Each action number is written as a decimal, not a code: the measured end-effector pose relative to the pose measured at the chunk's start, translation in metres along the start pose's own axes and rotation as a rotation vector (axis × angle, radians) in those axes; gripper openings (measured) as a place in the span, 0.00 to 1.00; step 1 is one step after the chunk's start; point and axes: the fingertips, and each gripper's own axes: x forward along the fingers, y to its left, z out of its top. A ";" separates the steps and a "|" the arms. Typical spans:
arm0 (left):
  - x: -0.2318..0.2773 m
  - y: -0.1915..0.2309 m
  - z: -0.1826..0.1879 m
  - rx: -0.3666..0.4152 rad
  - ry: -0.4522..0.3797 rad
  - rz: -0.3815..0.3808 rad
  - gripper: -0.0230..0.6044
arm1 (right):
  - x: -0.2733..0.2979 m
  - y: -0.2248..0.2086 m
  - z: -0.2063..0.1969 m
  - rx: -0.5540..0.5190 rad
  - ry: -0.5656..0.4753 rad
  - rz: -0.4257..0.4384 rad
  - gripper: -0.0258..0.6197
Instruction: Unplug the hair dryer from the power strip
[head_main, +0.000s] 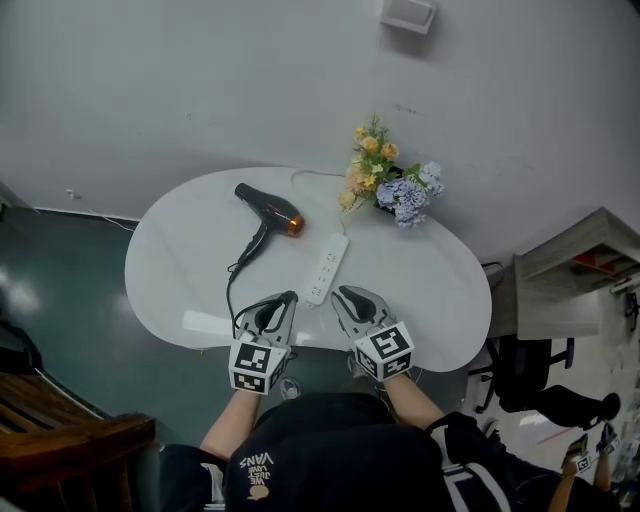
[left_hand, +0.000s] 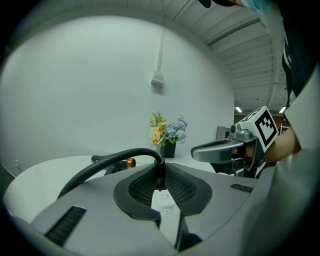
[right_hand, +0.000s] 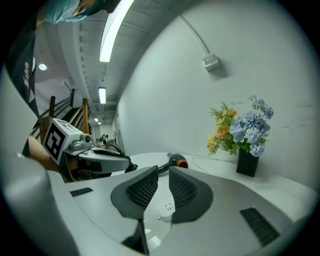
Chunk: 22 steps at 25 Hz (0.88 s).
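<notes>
Hair dryer: one, black with an orange nozzle ring, lying toward the far left of the counter, well clear of its edges. Cord: one, black, looping from the dryer handle toward the near edge and up into the left gripper. Plug: one, clamped between the left gripper's pads and apparently already free of the power strip. Power strip: one, white, at the middle of the counter, running from just short of the near edge toward the far edge; nothing holds it. Strip lead: one, thin and white, curving along the far edge. Right gripper: jaws drawn together on nothing, above the near end of the strip. Grippers: two. Flower bunch: one, in a dark vase at the far edge, right of centre. Hazards, as judged: the grip sits low on the plug by the cord's neck, so it could slip out and drop; carrying it further would tauten the cord and drag the dryer toward the near left edge; a careless swing could nudge the loose strip.
</notes>
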 end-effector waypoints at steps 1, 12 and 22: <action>-0.003 0.000 0.000 0.006 -0.001 -0.007 0.13 | -0.003 0.003 0.002 0.004 -0.010 -0.007 0.12; -0.034 -0.003 -0.007 0.038 -0.008 -0.060 0.13 | -0.033 0.031 0.008 0.064 -0.097 -0.079 0.12; -0.048 -0.010 -0.011 0.043 -0.014 -0.076 0.13 | -0.050 0.045 -0.005 0.034 -0.070 -0.097 0.12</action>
